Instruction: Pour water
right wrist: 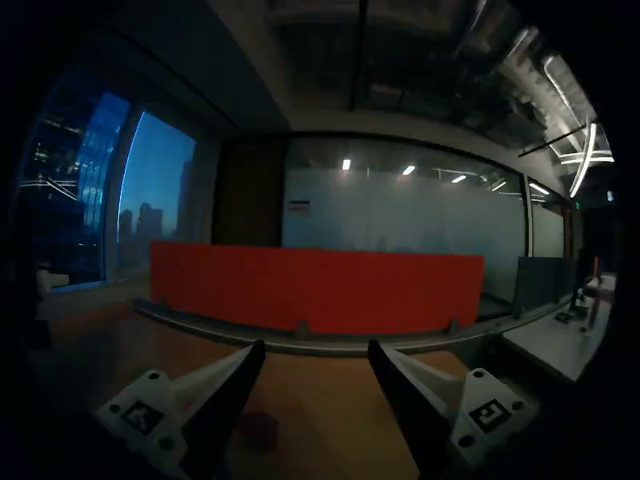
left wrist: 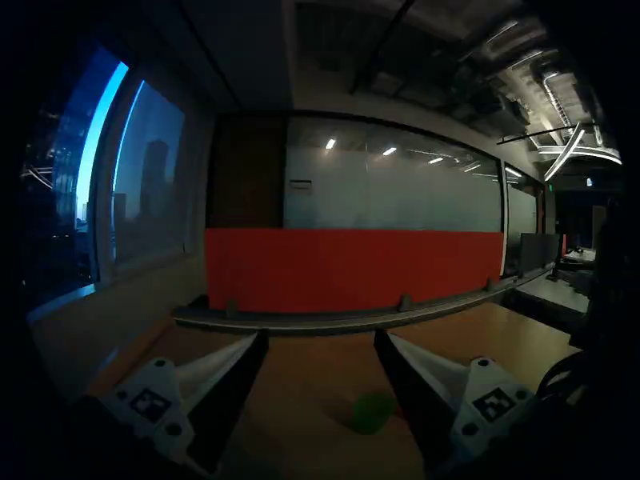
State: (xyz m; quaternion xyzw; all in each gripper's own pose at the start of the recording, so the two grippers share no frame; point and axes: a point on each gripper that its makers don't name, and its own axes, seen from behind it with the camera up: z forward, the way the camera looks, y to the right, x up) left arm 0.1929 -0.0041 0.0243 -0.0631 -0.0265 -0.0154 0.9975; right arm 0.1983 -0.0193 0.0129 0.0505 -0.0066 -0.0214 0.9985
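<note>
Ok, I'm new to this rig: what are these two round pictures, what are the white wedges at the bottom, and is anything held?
No robot here: a person carries a two-finger gripper in each hand, with a fisheye camera on each looking forward along its fingers; the white wedges are those fingers. In the left gripper view the left gripper is open above a brown wooden desk, where a small blurry green object lies untouched. In the right gripper view the right gripper is open too, over a dark round thing too dim to identify. A red-orange partition panel stands behind the desk. Nothing is held.
</note>
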